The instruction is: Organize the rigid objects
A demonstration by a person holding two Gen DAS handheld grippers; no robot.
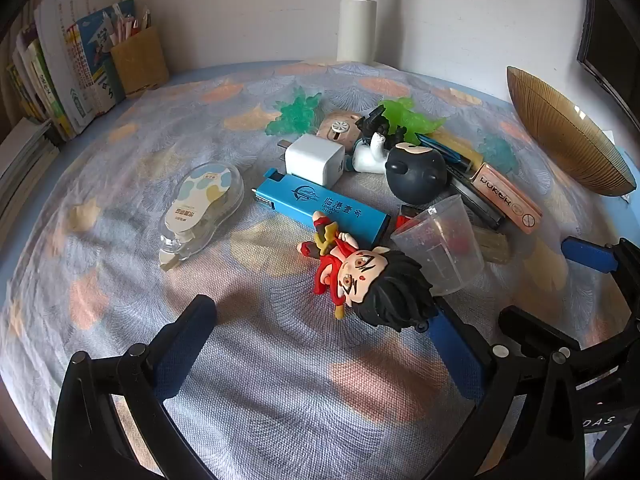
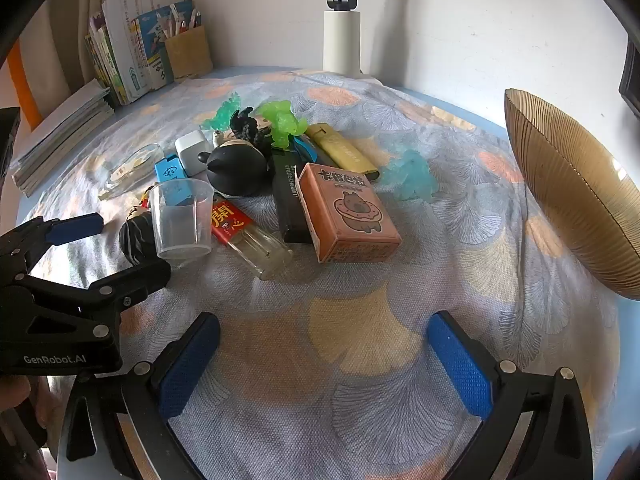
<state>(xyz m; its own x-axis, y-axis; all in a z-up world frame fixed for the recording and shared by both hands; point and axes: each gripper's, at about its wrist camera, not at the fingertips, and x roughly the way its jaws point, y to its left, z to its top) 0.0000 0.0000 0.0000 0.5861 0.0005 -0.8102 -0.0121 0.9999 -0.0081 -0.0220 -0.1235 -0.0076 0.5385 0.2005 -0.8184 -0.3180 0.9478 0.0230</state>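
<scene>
A pile of small rigid objects lies on the patterned cloth: a red-robed figurine (image 1: 360,276) with black hair, a clear plastic cup (image 1: 440,244), a blue lighter (image 1: 324,204), a white charger (image 1: 314,158), a correction tape (image 1: 200,208), a black round toy (image 1: 416,172) and an orange card box (image 2: 344,212). My left gripper (image 1: 324,340) is open, its fingers either side of the figurine's head, just short of it. My right gripper (image 2: 324,352) is open and empty over bare cloth in front of the pile. The left gripper also shows in the right wrist view (image 2: 116,244).
A brown ribbed glass bowl (image 2: 568,196) stands tilted at the right. Books (image 1: 60,80) and a pen holder (image 1: 138,60) line the back left wall. A white lamp post (image 1: 358,20) rises at the back. Green and teal plastic toys (image 1: 298,114) lie behind the pile.
</scene>
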